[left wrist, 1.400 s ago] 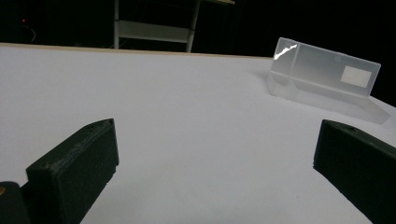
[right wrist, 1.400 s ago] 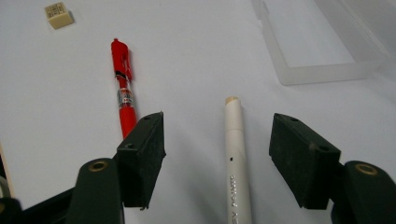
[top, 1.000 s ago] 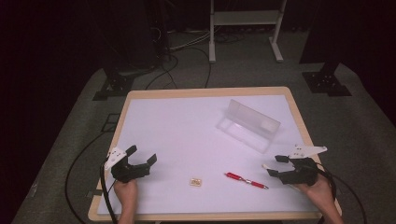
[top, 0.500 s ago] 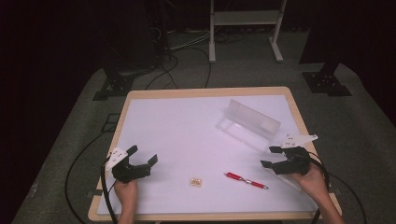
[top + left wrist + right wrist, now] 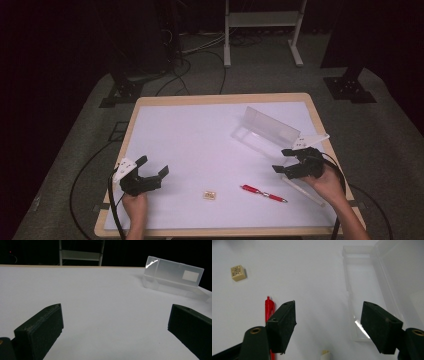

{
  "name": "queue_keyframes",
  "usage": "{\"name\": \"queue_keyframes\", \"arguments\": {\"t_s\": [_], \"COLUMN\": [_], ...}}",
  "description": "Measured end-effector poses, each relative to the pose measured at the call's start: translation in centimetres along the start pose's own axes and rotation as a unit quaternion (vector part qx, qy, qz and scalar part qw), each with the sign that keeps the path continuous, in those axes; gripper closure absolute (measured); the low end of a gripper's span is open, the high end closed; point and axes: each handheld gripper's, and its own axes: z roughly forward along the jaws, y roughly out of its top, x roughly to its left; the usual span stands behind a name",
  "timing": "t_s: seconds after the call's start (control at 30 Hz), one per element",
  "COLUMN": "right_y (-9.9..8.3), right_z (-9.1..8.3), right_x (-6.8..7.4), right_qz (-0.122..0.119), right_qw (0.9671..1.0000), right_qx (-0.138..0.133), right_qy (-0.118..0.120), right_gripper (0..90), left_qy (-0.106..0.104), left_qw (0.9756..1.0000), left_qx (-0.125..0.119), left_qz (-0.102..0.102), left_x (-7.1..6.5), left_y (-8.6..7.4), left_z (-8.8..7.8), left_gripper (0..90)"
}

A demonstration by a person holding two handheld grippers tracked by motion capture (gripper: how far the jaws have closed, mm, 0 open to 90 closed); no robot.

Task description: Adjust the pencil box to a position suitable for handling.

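Observation:
My left gripper [image 5: 152, 166] [image 5: 115, 315] rests open near the table's front left corner, its jaws wide apart with bare white table between them. At the right, my right gripper [image 5: 281, 160] [image 5: 328, 312] hovers open over the table; its jaws have just been opening further and nothing is between them. A red pen [image 5: 263, 193] [image 5: 269, 308] lies flat just on the near side of it. On its far side stands a clear plastic box [image 5: 270, 126] [image 5: 359, 290] [image 5: 172, 277], with its lid raised. A small cream block [image 5: 209, 194] [image 5: 238, 273] lies left of the pen.
The white table [image 5: 200, 130] has a wooden rim, and dark floor with cables surrounds it. A clear flat strip [image 5: 302, 189] lies beside my right hand. A metal rack [image 5: 262, 20] stands beyond the far edge.
My right gripper has risen and moved from beside the pen's right end towards the clear box. The left gripper has not moved.

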Motion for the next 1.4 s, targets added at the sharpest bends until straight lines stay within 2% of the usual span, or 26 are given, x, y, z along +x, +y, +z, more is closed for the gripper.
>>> {"name": "queue_keyframes", "arguments": {"t_s": [0.43, 0.9, 1.23, 1.4], "right_y": [1.8, 3.7, 4.2, 4.1], "right_z": [1.2, 3.0, 5.1, 6.2], "right_x": [-0.8, -1.0, -1.4, -1.9], "right_qz": [0.0, -0.013, -0.014, -0.006], "right_qw": [0.9999, 0.9994, 0.9985, 0.9979], "right_qx": [0.016, 0.032, 0.052, 0.064], "right_qy": [0.004, 0.008, 0.009, 0.005], "right_gripper": [27.1, 27.2, 28.9, 30.9], "left_qy": [0.0, 0.0, -0.001, -0.001], "left_qw": [1.0, 1.0, 1.0, 1.0], "left_qx": [0.0, 0.002, 0.003, 0.003], "left_qz": [0.0, 0.003, 0.003, 0.002], "left_x": [0.0, -0.1, -0.1, 0.0], "left_y": [0.0, 0.0, 0.0, 0.0], "left_z": [0.0, 0.1, 0.1, 0.1], "left_gripper": [0.0, 0.0, 0.0, 0.0]}}
